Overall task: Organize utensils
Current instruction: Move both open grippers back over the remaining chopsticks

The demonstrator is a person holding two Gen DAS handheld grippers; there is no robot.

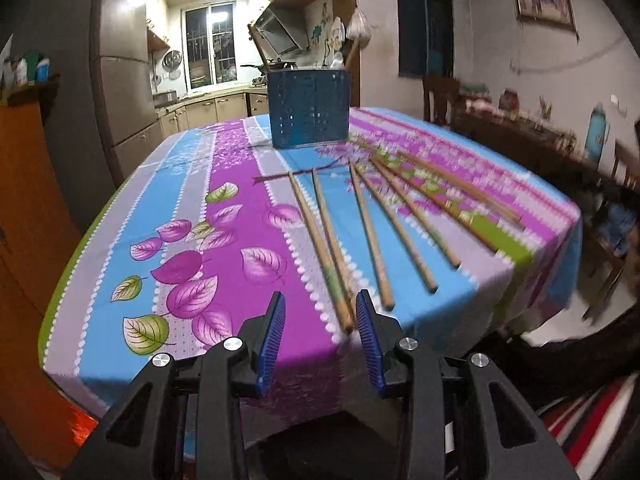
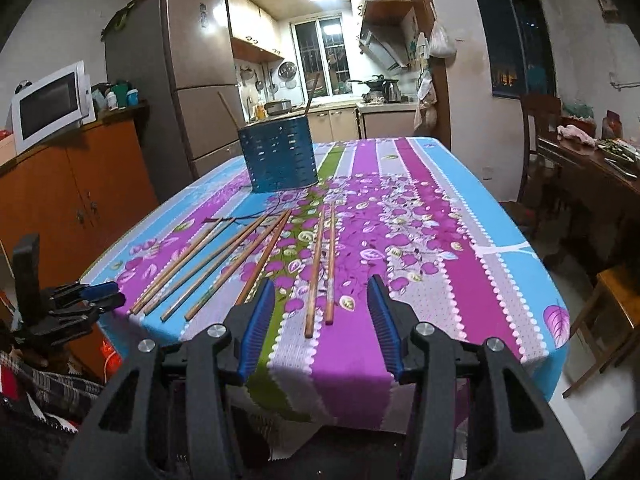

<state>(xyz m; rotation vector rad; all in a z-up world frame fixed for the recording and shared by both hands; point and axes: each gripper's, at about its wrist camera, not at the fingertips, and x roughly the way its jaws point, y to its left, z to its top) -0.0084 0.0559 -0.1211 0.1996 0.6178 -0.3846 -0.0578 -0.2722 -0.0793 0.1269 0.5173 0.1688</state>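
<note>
Several wooden chopsticks [image 1: 372, 236] lie fanned out on the flowered tablecloth [image 1: 224, 216], their thick ends toward the near edge; they also show in the right wrist view [image 2: 256, 256]. A blue perforated utensil holder [image 1: 309, 109] stands at the far side, and in the right wrist view [image 2: 279, 155] it holds two chopsticks. My left gripper [image 1: 320, 322] is open and empty at the near table edge, the leftmost pair's ends just inside its right finger. My right gripper [image 2: 322, 308] is open and empty, with the rightmost pair [image 2: 322, 268] between its fingers. The left gripper also appears at the left there [image 2: 86, 296].
A fridge [image 2: 188, 64] and an orange cabinet [image 2: 72, 196] with a microwave [image 2: 50, 106] stand left of the table. Wooden chairs [image 2: 600, 320] and a side table [image 2: 592, 168] stand to the right. The kitchen lies beyond the table's far end.
</note>
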